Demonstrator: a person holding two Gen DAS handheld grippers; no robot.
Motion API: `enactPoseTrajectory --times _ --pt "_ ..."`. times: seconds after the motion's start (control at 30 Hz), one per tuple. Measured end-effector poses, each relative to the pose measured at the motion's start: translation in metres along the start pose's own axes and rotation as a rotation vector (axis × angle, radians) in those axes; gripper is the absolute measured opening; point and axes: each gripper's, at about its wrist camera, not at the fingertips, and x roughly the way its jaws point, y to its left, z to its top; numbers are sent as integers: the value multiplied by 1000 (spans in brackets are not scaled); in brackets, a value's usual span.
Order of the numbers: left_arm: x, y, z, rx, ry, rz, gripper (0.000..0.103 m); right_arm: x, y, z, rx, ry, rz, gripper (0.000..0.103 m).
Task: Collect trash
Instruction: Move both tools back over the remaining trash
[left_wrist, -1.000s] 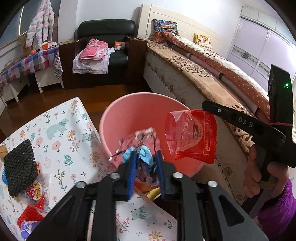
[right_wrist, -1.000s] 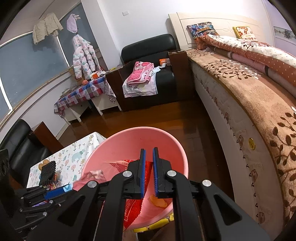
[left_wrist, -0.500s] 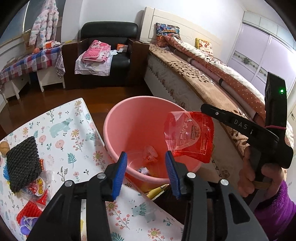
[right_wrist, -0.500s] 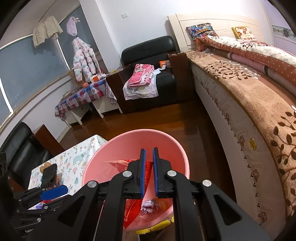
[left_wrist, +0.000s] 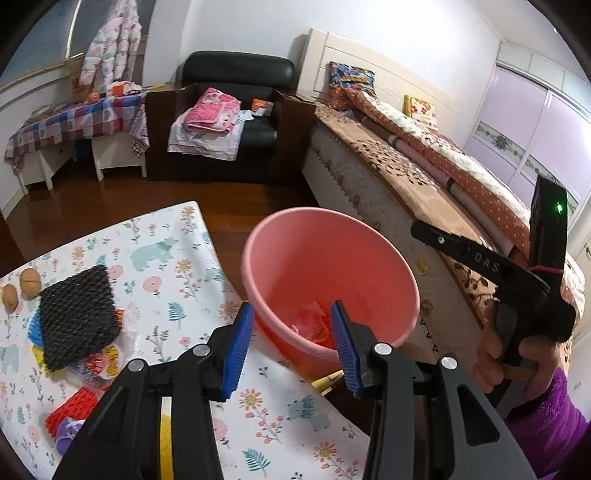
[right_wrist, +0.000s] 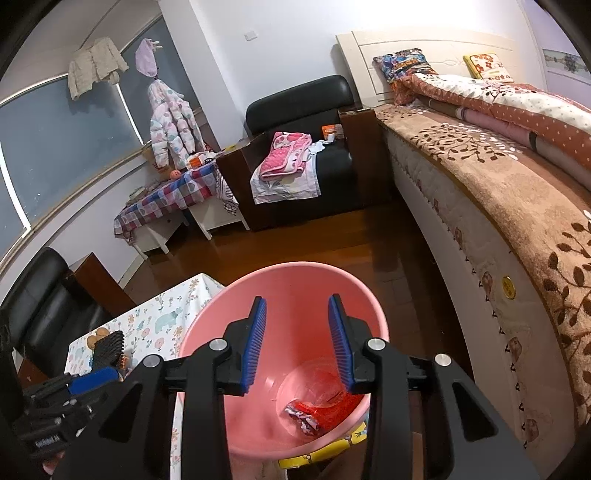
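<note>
While the pink bucket (left_wrist: 332, 280) stands on the floor between the bed (left_wrist: 424, 184) and the surface (left_wrist: 177, 266) with the floral cloth, both grippers are near its rim and both are empty. Inside the bucket, at the bottom, lie a red wrapper (right_wrist: 325, 402) and a small crumpled wrapper (right_wrist: 301, 415), so part of the trash is already collected. More trash lies on the surface, to the left of the bucket: a black foam net (left_wrist: 77, 317) on top of some colourful packets (left_wrist: 98, 363), and a red foam net (left_wrist: 74, 410) closer to the lower edge. The black net lies with its long side going away from the camera, slightly tilted.

The left gripper (left_wrist: 291, 347) is wide open above the edge of the surface, and the pile is to its left and quite near. The right gripper (right_wrist: 297, 341) is wide open too, directly over the bucket, well apart from the pile. I judge the left gripper is better placed for the next pick.
</note>
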Motion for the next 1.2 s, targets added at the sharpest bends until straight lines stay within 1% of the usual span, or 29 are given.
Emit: enactPoseTrajectory --times 0.2,0.43,0.57,0.73,0.9,0.93,1.0,1.2 --pt "-25 23 1 -45 -41 59 43 -3 16 -5 -19 8 33 36" --pt "-68 68 3 -107 -110 173 43 -2 47 -15 -68 42 109 36" --pt "-92 97 -4 -147 -137 239 43 2 67 -22 -106 73 148 36" --pt "-112 126 -17 -192 -149 302 43 7 88 -31 -147 106 176 36" --pt "-122 144 -37 -217 -124 327 45 10 103 -38 -171 134 201 36" --pt "-123 146 -40 -217 -117 329 46 10 106 -40 -176 138 204 36" --pt "-120 147 -47 -217 -97 328 48 11 111 -43 -186 150 213 36" --pt "-111 152 -70 -234 -43 322 48 16 127 -53 -217 184 232 36"
